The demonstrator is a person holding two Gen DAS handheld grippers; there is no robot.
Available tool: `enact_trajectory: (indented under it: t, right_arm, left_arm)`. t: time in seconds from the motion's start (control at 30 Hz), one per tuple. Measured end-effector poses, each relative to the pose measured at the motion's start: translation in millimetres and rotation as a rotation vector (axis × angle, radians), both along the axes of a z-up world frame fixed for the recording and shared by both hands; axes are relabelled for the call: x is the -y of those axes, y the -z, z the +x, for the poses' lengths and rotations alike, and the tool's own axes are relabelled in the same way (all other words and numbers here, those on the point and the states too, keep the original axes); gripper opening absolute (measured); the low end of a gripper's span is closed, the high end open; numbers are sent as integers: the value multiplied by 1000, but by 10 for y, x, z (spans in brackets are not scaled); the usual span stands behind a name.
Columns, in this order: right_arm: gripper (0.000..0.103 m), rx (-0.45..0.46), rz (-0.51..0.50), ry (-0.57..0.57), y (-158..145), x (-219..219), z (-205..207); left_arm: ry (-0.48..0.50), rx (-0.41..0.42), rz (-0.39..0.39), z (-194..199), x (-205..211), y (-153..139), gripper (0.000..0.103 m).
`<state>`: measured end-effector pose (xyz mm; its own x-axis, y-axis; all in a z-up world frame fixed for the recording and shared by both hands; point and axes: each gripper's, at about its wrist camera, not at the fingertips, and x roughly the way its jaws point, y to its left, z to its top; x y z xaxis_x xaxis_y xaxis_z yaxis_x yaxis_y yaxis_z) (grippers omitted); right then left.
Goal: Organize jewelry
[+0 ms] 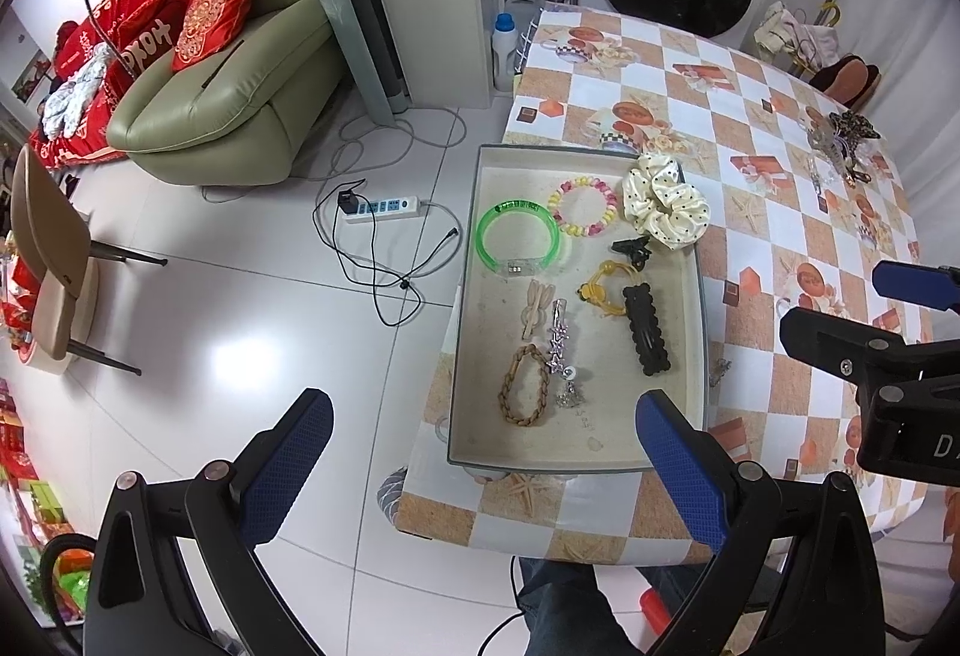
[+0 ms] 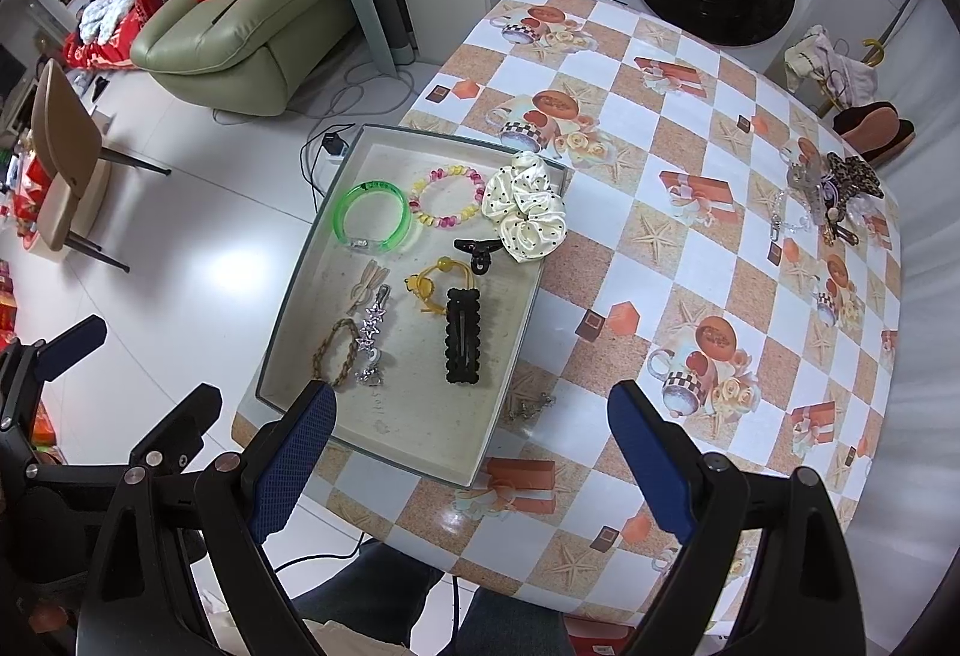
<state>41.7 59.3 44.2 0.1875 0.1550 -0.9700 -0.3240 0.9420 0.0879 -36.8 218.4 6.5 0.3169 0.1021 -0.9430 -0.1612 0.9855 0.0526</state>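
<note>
While most pieces already lie in the tray (image 2: 516,320), I see a small pile (image 2: 831,203) left at the far side of the table (image 2: 660,260) and a silver bit (image 2: 531,404) just beside the tray. My left claw (image 1: 483,452) and right claw (image 2: 471,443) hover spread wide, holding nothing.

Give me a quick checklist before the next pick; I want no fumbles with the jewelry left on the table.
1. Left gripper empty, jaws open: ok.
2. Right gripper empty, jaws open: ok.
3. Tray fully on the table: not ok, its left side overhangs the edge.
4. Free space in the tray's near end: ok.
5. Loose pile still outside the tray at the far right: not ok.
6. Small chain beside the tray is easy to grasp: cannot tell.
</note>
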Motion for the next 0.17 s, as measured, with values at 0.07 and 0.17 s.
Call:
enact_trajectory:
  t: [0.07, 0.17]
  right_arm:
    - [93, 0, 0, 0, 0, -1, 1]
    - [93, 1, 0, -1, 2, -4, 0]
  left_arm:
    - [2, 2, 3, 3, 5, -7, 103]
    - [2, -2, 6, 6, 6, -14, 103]
